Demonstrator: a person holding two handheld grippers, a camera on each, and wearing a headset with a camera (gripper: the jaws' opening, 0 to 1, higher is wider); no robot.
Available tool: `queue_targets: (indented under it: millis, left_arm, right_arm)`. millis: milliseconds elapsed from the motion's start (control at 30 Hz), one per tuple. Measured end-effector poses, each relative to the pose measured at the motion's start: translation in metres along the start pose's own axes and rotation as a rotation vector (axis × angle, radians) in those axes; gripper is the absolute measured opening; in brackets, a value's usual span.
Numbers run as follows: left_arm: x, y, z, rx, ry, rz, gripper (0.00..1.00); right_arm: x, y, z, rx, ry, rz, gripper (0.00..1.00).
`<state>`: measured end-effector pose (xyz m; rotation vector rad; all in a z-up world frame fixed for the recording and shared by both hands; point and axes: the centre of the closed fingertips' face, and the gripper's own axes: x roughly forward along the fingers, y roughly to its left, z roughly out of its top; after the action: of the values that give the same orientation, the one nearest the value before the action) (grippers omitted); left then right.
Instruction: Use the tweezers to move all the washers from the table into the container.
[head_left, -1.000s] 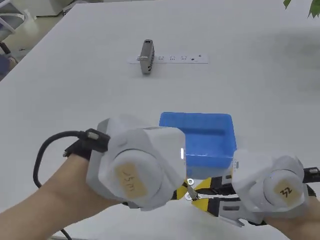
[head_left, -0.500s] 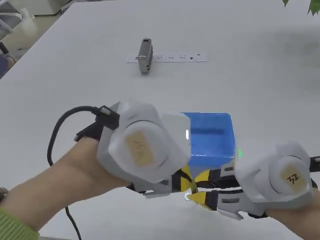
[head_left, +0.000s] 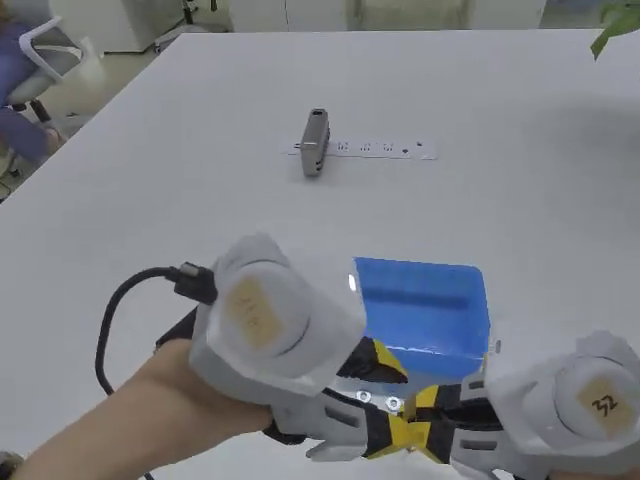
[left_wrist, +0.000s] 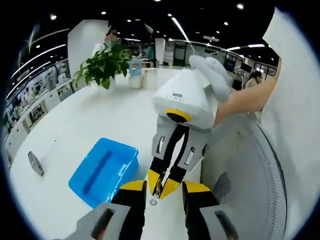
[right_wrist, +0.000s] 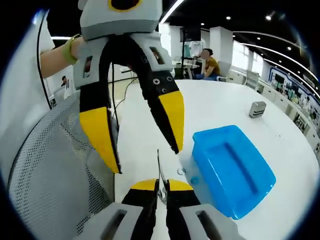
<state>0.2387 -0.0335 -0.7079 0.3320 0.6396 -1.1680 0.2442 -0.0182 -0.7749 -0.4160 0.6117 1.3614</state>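
— Although the view is shifted, is anything moved?

— Two small silver washers (head_left: 365, 398) are still left on the white surface (head_left: 200, 180), just beside the blue plastic container (head_left: 430, 310). In the right claw (right_wrist: 162, 184), thin metal tweezers (right_wrist: 159, 172) are kept clenched; the left claw (right_wrist: 144, 157) is held released. The transfer is judged not begun.

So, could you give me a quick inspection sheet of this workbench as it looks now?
Surface: white table.
Job's things: blue container; a washer on the table beside it; tweezers.
Clutter: power strip with a grey adapter.
Grippers: left gripper open; right gripper shut on the tweezers.
Cables: black cable at the left gripper.
Surroundings: plant, office chair.
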Motion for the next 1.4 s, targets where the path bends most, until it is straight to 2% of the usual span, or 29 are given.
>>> queue_targets:
  millis: [100, 233, 300, 400, 600, 700, 867, 1000, 1233, 1400]
  left_arm:
    - [-0.017, 0.000, -0.001, -0.102, -0.108, 0.082, 0.48]
    - [-0.038, 0.001, -0.015, -0.204, -0.184, 0.191, 0.58]
    - [-0.045, 0.001, -0.022, -0.245, -0.201, 0.223, 0.61]
    - [-0.057, 0.000, -0.031, -0.280, -0.228, 0.279, 0.63]
    - [-0.072, 0.003, -0.036, -0.314, -0.277, 0.348, 0.62]
    - [-0.076, 0.003, -0.037, -0.323, -0.286, 0.367, 0.62]
    - [-0.082, 0.003, -0.036, -0.333, -0.309, 0.390, 0.63]
    - [-0.084, 0.002, -0.038, -0.306, -0.284, 0.392, 0.62]
    - [-0.093, 0.009, -0.041, -0.331, -0.298, 0.424, 0.61]
    - [-0.094, 0.009, -0.045, -0.348, -0.296, 0.434, 0.61]
  right_arm:
    - [-0.004, -0.002, -0.002, 0.057, -0.038, -0.015, 0.01]
    - [-0.012, -0.007, 0.002, 0.144, -0.112, -0.055, 0.01]
    - [-0.018, -0.009, 0.007, 0.173, -0.146, -0.073, 0.01]
    - [-0.024, -0.011, 0.012, 0.183, -0.164, -0.089, 0.01]
    - [-0.039, -0.024, 0.034, 0.124, -0.179, -0.149, 0.01]
    - [-0.045, -0.037, 0.045, 0.098, -0.188, -0.178, 0.01]
    - [-0.052, -0.066, 0.058, 0.101, -0.221, -0.240, 0.01]
    - [-0.050, -0.090, 0.064, 0.132, -0.257, -0.272, 0.01]
    - [-0.033, -0.124, 0.044, 0.204, -0.251, -0.318, 0.01]
    - [-0.023, -0.138, 0.028, 0.251, -0.240, -0.344, 0.01]
